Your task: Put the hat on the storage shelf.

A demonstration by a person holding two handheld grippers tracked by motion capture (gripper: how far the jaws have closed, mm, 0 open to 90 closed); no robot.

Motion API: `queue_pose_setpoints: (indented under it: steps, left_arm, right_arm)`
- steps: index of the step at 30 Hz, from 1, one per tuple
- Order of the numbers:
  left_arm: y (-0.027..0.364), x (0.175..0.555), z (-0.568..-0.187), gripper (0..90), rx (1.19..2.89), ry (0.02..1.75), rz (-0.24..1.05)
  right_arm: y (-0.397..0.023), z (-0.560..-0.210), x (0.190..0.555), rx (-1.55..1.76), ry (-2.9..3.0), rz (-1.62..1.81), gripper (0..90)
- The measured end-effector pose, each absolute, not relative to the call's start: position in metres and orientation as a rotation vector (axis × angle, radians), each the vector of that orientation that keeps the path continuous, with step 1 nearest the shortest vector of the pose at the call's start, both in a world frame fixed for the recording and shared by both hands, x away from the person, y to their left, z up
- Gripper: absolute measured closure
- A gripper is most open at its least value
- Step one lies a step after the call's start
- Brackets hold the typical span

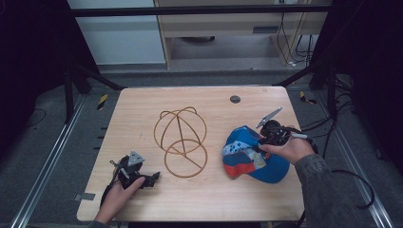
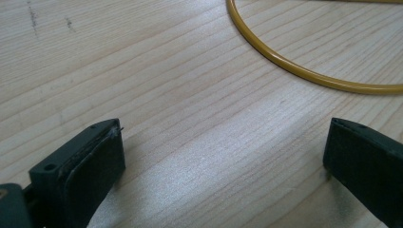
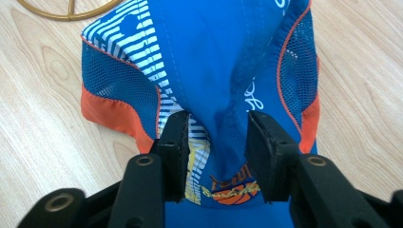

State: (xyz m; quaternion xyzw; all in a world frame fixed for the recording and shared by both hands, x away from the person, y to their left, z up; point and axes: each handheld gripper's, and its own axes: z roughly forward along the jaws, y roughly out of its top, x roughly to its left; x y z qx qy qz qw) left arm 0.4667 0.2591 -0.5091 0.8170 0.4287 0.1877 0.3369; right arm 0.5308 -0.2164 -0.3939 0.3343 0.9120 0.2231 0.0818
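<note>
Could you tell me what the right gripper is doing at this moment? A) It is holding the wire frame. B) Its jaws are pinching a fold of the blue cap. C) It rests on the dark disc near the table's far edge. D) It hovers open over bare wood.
B: in the right gripper view, the right gripper has its jaws closed in on a raised fold of the blue cap, with fabric bunched between them.

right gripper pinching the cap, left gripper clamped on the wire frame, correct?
Not quite. The right gripper does pinch the cap, but the left gripper is not on the wire frame: the left gripper view shows its jaws wide apart over bare table, with the frame lying ahead of them, untouched.
</note>
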Motion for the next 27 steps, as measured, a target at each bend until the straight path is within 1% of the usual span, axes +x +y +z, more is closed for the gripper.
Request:
queue_pose_setpoints:
  steps: [5, 8, 10, 13, 19, 27]
  left_arm:
    - [0.259, 0.467, -0.509, 0.0, 2.129, 1.118, 0.49]
    - [0.259, 0.467, -0.509, 0.0, 2.128, 1.119, 0.49]
    - [0.259, 0.467, -0.509, 0.0, 2.128, 1.119, 0.49]
    - [0.259, 0.467, -0.509, 0.0, 2.13, 1.118, 0.49]
    - [0.259, 0.467, -0.509, 0.0, 2.129, 1.119, 0.49]
    - [0.259, 0.467, -0.509, 0.0, 2.132, 1.12, 0.49]
  right_arm:
    - [-0.215, -0.4, 0.533, 1.005, 2.752, 0.642, 64.2]
    - [-0.215, -0.405, 0.535, 1.014, 2.758, 0.631, 73.6]
    - [-0.215, -0.406, 0.536, 1.002, 2.767, 0.623, 81.7]
    - [-0.213, -0.405, 0.536, 0.988, 2.777, 0.632, 88.8]
    - [-0.214, -0.401, 0.533, 0.978, 2.783, 0.616, 90.0]
    - [-0.212, -0.376, 0.527, 0.936, 2.776, 0.645, 90.0]
